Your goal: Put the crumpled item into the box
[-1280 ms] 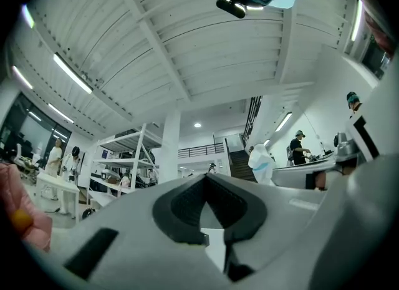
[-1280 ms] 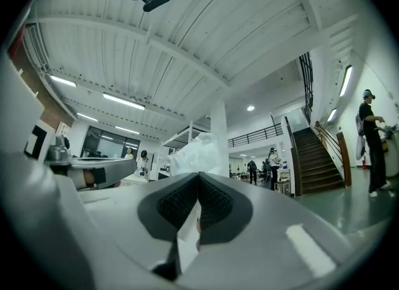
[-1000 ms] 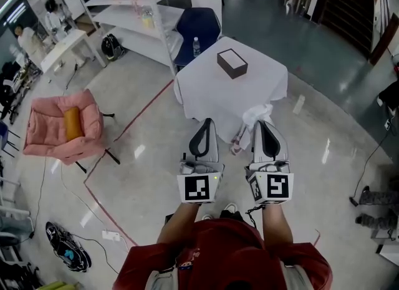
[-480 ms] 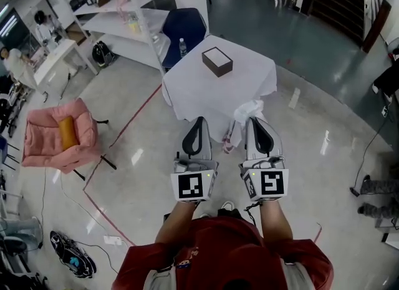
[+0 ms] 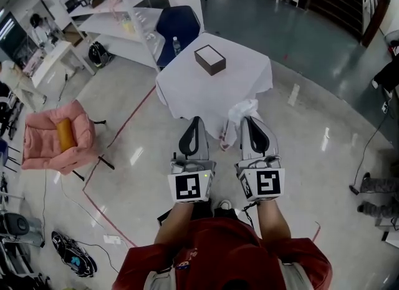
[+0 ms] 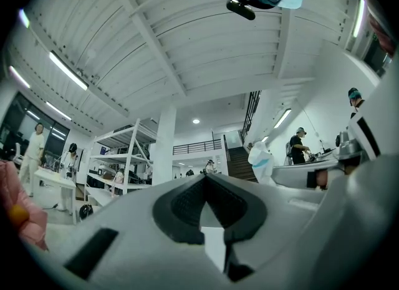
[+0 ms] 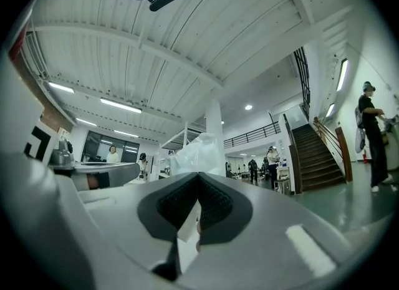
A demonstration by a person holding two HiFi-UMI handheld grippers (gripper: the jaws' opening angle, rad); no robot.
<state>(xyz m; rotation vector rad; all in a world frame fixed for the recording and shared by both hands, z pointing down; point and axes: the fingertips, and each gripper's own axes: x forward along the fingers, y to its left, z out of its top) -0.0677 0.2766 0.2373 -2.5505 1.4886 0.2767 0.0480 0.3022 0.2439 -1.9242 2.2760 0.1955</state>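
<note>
Pinching the crumpled item [image 5: 242, 109], right gripper [image 5: 248, 120] fingers, level beside left gripper [image 5: 196, 121] fingers pressed together.

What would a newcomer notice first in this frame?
The right gripper at the head view's centre, shut on a crumpled white plastic item that sticks up past its tips; the left gripper beside it is shut and empty. Just beyond stands a square table under a white cloth bearing a dark rectangular box. A pink armchair sits on the floor far left.
</note>
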